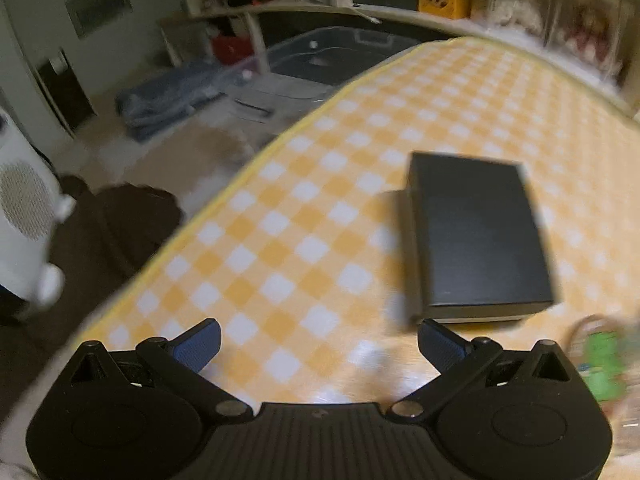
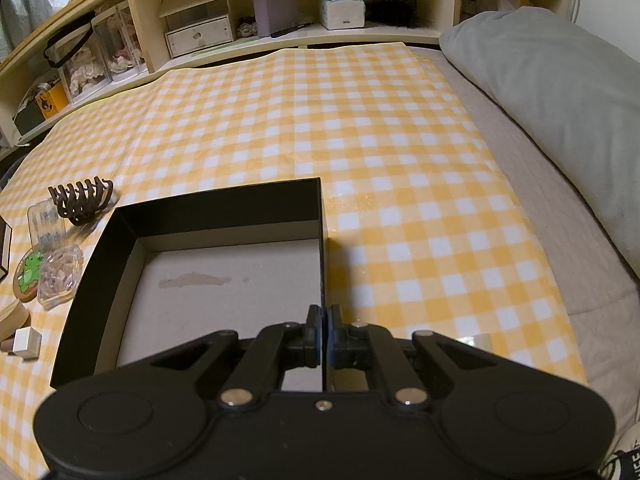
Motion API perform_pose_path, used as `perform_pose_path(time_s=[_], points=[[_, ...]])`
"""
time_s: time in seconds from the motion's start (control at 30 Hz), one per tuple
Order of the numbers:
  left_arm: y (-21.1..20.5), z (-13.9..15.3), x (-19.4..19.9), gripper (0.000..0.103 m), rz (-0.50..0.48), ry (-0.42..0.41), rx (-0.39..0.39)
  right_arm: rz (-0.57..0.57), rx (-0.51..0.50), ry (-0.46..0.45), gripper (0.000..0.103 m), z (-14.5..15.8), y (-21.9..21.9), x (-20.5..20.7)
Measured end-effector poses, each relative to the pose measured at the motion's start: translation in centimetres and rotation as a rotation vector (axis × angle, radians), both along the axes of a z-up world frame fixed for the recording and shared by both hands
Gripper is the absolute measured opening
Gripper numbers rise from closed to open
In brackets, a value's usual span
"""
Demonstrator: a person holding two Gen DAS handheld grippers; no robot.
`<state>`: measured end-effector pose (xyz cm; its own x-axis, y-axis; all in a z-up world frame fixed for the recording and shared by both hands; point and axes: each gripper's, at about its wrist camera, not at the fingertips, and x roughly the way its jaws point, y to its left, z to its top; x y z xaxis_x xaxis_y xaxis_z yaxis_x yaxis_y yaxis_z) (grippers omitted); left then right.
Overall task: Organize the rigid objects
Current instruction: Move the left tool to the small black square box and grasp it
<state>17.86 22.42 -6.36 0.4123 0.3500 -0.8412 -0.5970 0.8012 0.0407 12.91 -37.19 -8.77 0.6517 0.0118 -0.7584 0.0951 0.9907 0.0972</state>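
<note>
An open black box (image 2: pixel 208 280) with a bare grey bottom lies on the yellow checked cloth (image 2: pixel 320 120). My right gripper (image 2: pixel 324 320) is shut on the box's right wall. Left of the box lie a brown hair claw (image 2: pixel 82 200), a clear packet (image 2: pixel 58 276), a green round item (image 2: pixel 30 270) and a small white cube (image 2: pixel 26 344). In the left wrist view a black box lid (image 1: pixel 480 236) lies upside up on the cloth (image 1: pixel 320 200). My left gripper (image 1: pixel 320 340) is open and empty, just short of the lid's near left corner.
A shelf unit (image 2: pixel 240 20) with boxes and tissues runs along the far side. A grey pillow (image 2: pixel 560 92) lies to the right. Off the cloth's left edge sit a clear storage bin (image 1: pixel 320 60), a white heater (image 1: pixel 24 220) and a dark cushion (image 1: pixel 120 232).
</note>
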Motion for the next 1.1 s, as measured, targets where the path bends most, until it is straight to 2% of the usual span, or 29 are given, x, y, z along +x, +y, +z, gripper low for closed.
perform_pose_path(time_s=[0.1,0.17,0.23,0.37,0.5,0.73,0.97,1.1], points=[[-0.6,2.0,-0.6,0.103,-0.042,-0.144,-0.116,0.0,0.002,-0.003,0.004,0.0,0.0,0.0],[-1.3,2.7,0.0,0.103,-0.053,-0.217,-0.142,-0.003,0.011,-0.005,0.004,0.0,-0.2,0.0],[-1.9,2.6,1.1,0.103,-0.059,-0.249,-0.143,-0.003,0.012,-0.004,0.004,0.0,-0.2,0.0],[-2.8,1.6,3.2,0.103,-0.093,-0.245,-0.143,0.0,-0.002,-0.004,0.003,0.0,-0.2,0.0],[-2.7,0.5,5.3,0.103,-0.088,-0.225,-0.095,-0.003,-0.011,0.002,0.003,0.1,0.0,0.2],[-2.2,-1.3,7.3,0.103,-0.071,-0.217,-0.157,-0.009,-0.037,0.002,0.003,0.1,0.6,0.4],[-3.0,-2.2,8.5,0.102,-0.076,-0.165,-0.056,-0.01,-0.05,0.003,0.003,0.1,0.8,0.6],[-2.9,-2.1,8.4,0.097,-0.102,-0.17,-0.057,-0.015,-0.052,0.003,0.004,0.1,0.9,0.7]])
